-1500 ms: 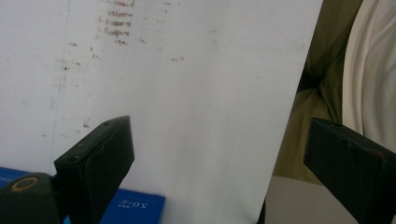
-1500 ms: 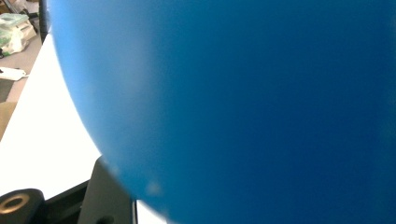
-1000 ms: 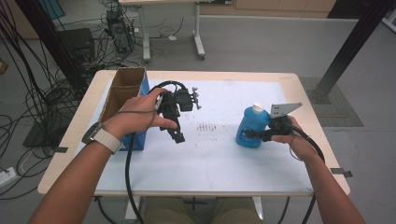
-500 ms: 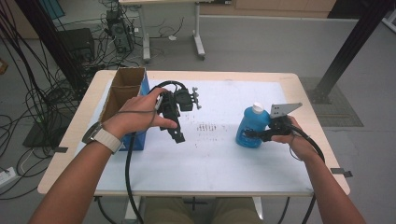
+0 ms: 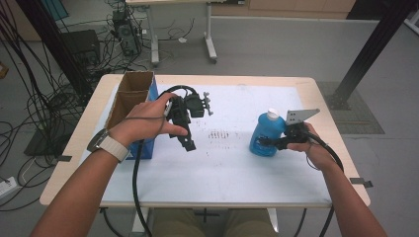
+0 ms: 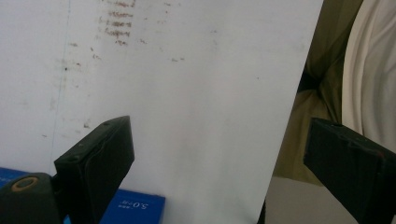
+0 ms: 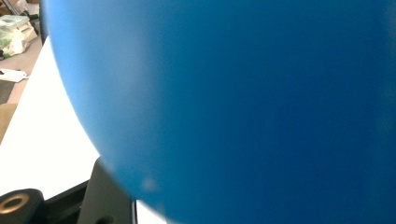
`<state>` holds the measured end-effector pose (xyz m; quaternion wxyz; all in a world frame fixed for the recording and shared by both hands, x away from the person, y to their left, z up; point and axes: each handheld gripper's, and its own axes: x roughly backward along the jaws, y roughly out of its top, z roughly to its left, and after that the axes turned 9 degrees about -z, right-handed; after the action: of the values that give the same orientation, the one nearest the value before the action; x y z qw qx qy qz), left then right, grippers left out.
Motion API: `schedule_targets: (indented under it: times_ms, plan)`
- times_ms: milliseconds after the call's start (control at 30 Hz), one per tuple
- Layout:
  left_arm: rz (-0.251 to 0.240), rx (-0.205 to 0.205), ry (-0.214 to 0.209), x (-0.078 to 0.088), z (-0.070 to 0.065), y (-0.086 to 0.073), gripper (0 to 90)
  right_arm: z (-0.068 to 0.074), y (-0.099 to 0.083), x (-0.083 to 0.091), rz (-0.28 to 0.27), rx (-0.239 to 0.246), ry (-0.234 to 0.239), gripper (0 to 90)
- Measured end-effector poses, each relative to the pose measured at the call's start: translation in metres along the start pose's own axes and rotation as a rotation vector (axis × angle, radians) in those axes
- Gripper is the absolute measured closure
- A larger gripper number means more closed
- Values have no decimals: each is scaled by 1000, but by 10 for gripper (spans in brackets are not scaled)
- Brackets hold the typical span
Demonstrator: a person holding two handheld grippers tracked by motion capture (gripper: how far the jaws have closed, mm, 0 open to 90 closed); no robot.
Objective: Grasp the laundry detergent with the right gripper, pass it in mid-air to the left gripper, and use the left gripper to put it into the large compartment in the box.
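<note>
A blue bottle [image 5: 266,134] with a white cap stands upright on the right half of the white table top [image 5: 232,170]. My right gripper [image 5: 271,142] reaches in from the right and is shut on the bottle's lower body. In the right gripper view the blue bottle [image 7: 243,102] sits very close, with one black finger [image 7: 109,198] at the bottom left. My left gripper [image 5: 189,143] hangs above the table's left half, pointing down. Its jaws stand wide apart in the left gripper view [image 6: 224,142], with nothing between them but bare white surface.
An open cardboard box [image 5: 129,96] with a blue side stands at the table's left edge; its blue side [image 6: 135,210] also appears in the left gripper view. Faint dark marks [image 5: 220,134] lie mid-table. Cables and another table's legs are on the floor behind.
</note>
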<state>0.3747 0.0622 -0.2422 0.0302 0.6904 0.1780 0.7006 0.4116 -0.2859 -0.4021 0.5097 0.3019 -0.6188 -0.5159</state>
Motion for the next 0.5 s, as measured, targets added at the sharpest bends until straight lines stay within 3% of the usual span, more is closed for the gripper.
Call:
schedule_targets:
  times_ms: [500]
  plan:
    - [-4,2,1,1,0,-1,90,0,0,0,-3,1,-3,438]
